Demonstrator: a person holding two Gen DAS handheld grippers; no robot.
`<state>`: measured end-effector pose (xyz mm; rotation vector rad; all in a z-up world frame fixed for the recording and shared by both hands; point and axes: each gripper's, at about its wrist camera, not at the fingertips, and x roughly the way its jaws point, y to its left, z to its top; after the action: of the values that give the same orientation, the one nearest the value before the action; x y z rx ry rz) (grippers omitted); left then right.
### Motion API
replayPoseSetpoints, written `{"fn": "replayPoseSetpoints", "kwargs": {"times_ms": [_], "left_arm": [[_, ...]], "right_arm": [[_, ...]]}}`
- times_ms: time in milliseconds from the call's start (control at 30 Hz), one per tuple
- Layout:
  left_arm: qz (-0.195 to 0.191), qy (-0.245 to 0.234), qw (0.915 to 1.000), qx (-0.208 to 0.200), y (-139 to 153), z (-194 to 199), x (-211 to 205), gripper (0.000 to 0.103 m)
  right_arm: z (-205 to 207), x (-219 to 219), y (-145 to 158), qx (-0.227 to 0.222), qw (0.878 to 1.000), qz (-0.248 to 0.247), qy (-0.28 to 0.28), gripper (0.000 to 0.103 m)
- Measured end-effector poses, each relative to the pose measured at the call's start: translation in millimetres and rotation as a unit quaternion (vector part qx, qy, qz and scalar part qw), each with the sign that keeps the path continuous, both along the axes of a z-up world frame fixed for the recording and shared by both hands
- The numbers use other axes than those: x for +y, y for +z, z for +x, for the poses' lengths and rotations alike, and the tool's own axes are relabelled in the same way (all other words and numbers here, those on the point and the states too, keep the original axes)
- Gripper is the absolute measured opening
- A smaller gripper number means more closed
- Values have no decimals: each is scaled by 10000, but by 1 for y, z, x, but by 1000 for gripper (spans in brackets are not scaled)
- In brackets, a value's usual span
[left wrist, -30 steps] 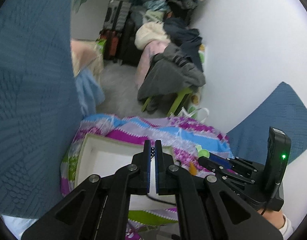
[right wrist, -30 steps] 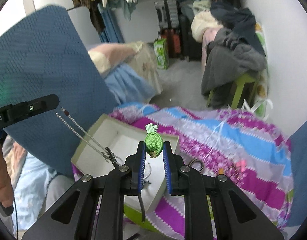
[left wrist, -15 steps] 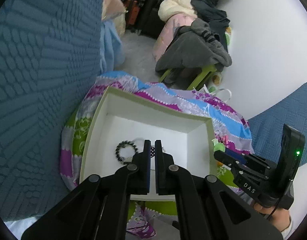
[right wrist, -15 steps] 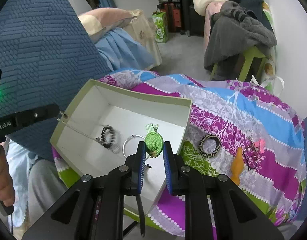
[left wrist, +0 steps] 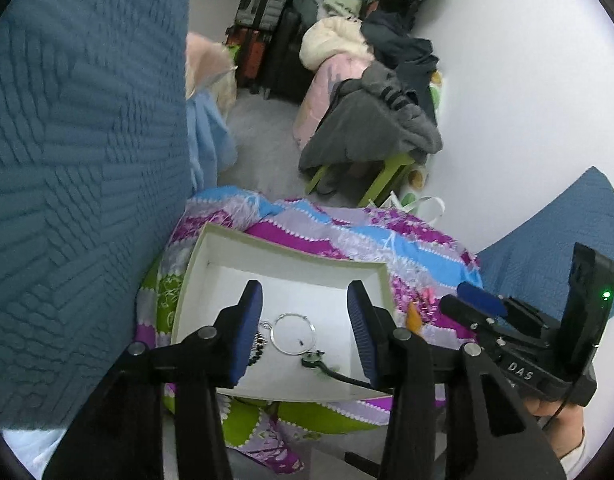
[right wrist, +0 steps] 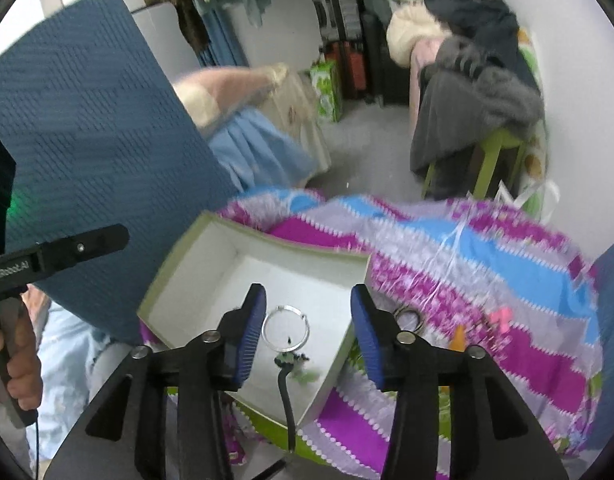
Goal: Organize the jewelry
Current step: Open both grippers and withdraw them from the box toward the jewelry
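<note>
dark bead bracelet (left wrist: pixel 259 346) half hidden behind the left finger pad (left wrist: pixel 247 332), green hair clip (right wrist: pixel 297 366) in the box just a smeary blur, right-view bedspread (right wrist: pixel 487 264) motion-blurred

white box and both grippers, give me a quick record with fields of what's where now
left gripper: open, over the box, holding nothing
right gripper: open, over the box, holding nothing
white box: lidless, on the striped blanket
in box: silver bangle, dark beaded bracelet, small green piece
outside box: patterned ring, orange piece, pink clip on the blanket
</note>
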<state>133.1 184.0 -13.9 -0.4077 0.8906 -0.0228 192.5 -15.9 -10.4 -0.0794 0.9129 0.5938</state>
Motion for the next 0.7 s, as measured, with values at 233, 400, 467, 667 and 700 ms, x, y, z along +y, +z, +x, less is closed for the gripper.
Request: {"fn": "replayPoseSetpoints", "kwargs": {"times_ms": [233,400,467,667,700], "left_arm": [[207,-115,9991,-344,30,-13,-29,45],[133,-206,9983,-529,37,-19,-56,45],[141,-244,9977,-611,39,-21,-69,45],[106,-366,9963,-773,42,-27,-105,45],[85,-390,9962,-773,41,-27,-111,45]], "right_arm": [[-15,-37,41,-564,9981,178,-163,46],[-26,-69,53,-832,9956,238,-360,46],[-32,-84,55,-936,9944,227,-441,46],[-49,-122,58,-1116,9915,264,-613,46],[-52,-127,57,-1141,9911,255,-637,46]]}}
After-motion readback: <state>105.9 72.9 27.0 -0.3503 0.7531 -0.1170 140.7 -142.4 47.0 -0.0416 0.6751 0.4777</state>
